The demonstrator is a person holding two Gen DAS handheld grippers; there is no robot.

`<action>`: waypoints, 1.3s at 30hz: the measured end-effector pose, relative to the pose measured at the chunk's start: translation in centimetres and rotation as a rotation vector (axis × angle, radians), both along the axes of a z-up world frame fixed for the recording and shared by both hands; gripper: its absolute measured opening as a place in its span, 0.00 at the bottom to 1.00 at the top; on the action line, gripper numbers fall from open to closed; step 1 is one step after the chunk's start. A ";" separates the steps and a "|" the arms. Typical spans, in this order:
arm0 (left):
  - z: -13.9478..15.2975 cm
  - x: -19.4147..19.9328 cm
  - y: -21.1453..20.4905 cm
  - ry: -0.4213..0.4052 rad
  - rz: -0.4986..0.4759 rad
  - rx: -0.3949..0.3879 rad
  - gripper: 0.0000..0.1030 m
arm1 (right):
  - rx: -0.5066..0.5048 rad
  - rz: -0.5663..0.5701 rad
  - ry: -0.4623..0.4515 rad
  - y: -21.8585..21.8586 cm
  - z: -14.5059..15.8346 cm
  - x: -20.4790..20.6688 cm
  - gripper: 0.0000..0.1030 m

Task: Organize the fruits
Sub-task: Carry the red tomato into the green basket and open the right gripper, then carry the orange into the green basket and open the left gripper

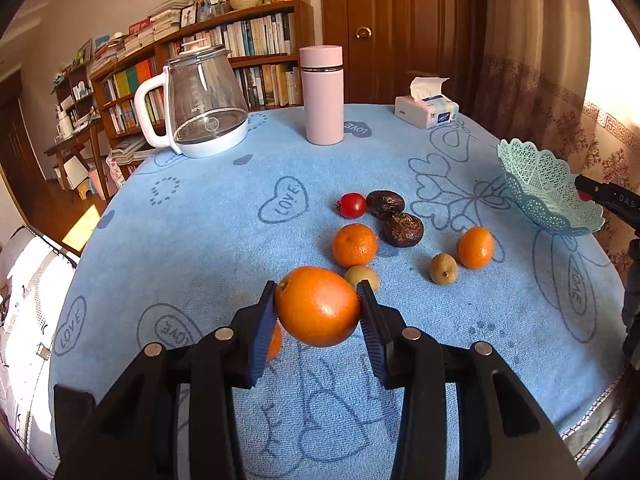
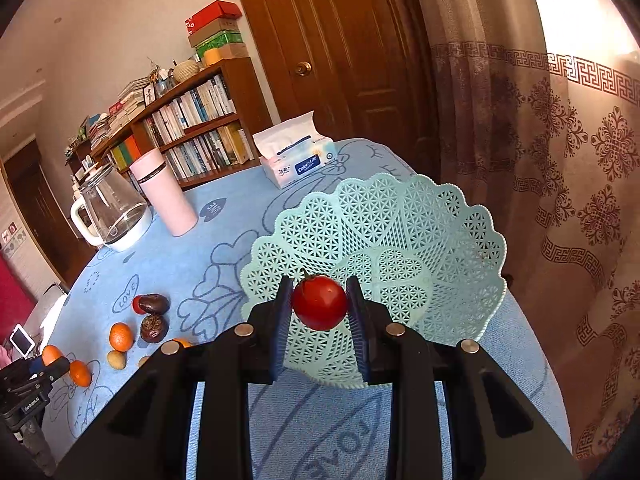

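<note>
the left gripper [image 1: 318,306] is clamped on a large orange [image 1: 317,306], its ribbed pads pressing the fruit's two sides so it hangs clear of the blue cloth; held this way it is ready, i judge, to travel to the mint lattice basket [image 1: 548,196], which sits well to the right of the orange at the table's edge; left of the basket, loose on the cloth, lie the fruits not yet sorted: a cherry tomato [image 1: 352,205], two dark wrinkled fruits [image 1: 386,204], a mandarin [image 1: 354,245], two small brownish-green fruits [image 1: 443,268] and a second mandarin [image 1: 475,247]; they are bunched near the basket, so each carry is short; the glass kettle [image 1: 200,100], the pink flask [image 1: 322,96] and the tissue pack [image 1: 426,110] stand far behind the basket's side of the table, out of the working path; the right gripper [image 2: 319,307] is closed on a red tomato [image 2: 319,307], pinched at its widest part with the stem upward; it hovers just in front of the basket's near rim [image 2: 256,280], and the basket looks empty, so this tomato seems to be the first to go in.
</note>
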State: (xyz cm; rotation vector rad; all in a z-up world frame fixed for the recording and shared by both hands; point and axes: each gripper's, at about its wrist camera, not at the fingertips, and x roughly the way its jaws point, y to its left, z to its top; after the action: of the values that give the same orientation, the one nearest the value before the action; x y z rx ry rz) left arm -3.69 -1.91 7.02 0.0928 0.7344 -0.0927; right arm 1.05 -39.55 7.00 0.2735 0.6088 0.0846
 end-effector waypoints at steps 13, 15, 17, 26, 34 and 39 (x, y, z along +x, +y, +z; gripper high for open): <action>2.6 0.7 -5.8 -0.079 -0.129 0.022 0.39 | 0.028 -0.117 -0.021 -2.9 -1.3 0.2 0.59; 2.7 0.6 -5.7 -0.082 -0.127 0.018 0.40 | -0.005 -0.136 -0.046 -2.7 -1.2 -0.1 0.61; 2.7 0.6 -4.8 -0.063 -0.114 0.003 0.40 | -0.011 -0.141 -0.058 -2.7 -1.2 -0.3 0.63; -0.9 0.1 -0.1 0.058 -0.014 0.001 0.47 | -0.001 -0.152 -0.055 -2.8 -1.6 -0.3 0.67; -4.2 0.5 0.4 0.147 0.012 -0.013 0.47 | -0.006 -0.147 -0.054 -2.5 -1.7 -0.3 0.67; -5.4 1.5 0.2 0.162 0.022 0.010 0.48 | -0.002 -0.147 -0.056 -2.6 -1.7 -0.3 0.67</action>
State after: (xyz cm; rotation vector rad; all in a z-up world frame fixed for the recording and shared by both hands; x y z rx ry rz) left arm -2.19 -1.70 1.60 0.0873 0.8979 -0.0764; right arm 0.79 -42.13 5.32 0.3118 0.5315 -0.0501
